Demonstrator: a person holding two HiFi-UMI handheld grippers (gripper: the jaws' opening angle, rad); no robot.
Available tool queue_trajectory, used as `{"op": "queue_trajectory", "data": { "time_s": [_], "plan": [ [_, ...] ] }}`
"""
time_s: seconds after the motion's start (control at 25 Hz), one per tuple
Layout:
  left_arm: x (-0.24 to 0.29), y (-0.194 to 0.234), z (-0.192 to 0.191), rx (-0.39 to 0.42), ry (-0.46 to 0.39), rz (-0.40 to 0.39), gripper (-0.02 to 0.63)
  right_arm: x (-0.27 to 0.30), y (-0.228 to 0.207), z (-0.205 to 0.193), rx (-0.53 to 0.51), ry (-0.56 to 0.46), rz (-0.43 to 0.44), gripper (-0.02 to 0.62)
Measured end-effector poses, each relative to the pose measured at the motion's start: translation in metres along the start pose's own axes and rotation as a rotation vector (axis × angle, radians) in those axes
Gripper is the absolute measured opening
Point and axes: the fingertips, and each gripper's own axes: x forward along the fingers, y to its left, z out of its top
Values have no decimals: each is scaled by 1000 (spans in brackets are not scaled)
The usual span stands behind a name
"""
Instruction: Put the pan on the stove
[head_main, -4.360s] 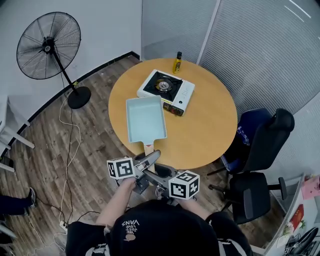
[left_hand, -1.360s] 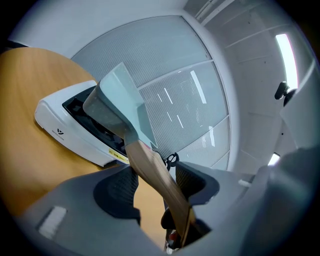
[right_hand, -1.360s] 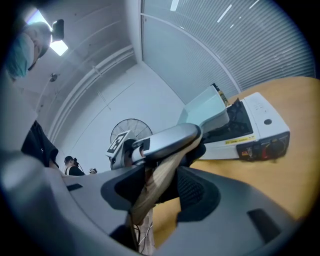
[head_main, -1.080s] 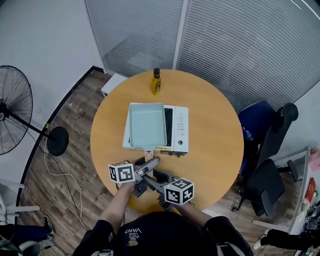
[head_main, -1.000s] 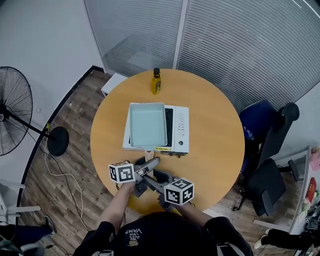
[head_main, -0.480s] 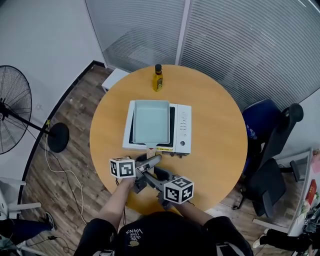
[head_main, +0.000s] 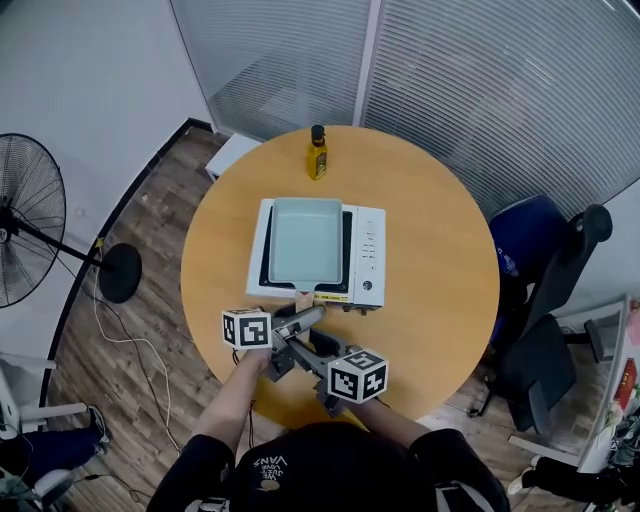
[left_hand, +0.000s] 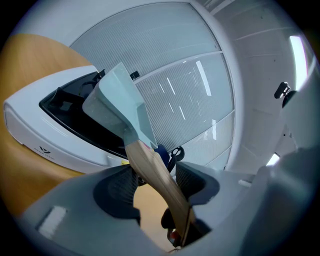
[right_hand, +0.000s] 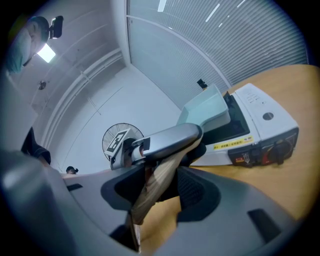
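"Where is the pan (head_main: 305, 240) now?"

"Over the white stove's (head_main: 368, 255) black burner well. It's pale blue-green, rectangular and shallow. Its wooden handle (head_main: 302, 299) juts past the stove's front edge, and your left hand-held gripper (left_hand: 155, 181) and right hand-held gripper (right_hand: 162, 186) both clamp it."

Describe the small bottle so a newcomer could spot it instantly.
Start at the round wooden table. Beyond the white portable stove carrying the pale blue pan, near the far edge, stands the bottle. It alone is upright, yellow, with a dark cap.
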Motion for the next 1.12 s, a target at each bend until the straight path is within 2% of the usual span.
{"op": "queue_trajectory", "data": {
  "time_s": [0.24, 0.76, 0.96, 1.12],
  "plan": [
    [2, 0, 4, -30, 3, -30, 238, 4, -2, 4, 10, -13, 1, 187],
    [2, 2, 18, -53, 4, -37, 241, 12, -2, 17, 21, -35, -2, 187],
    [2, 3, 18, -44, 24, -18, 250, 12, -1, 19, 38, -50, -6, 187],
    [-4, 6, 23, -10, 8, 26, 289, 13, 1, 21, 46, -64, -7, 187]
  ]
}}
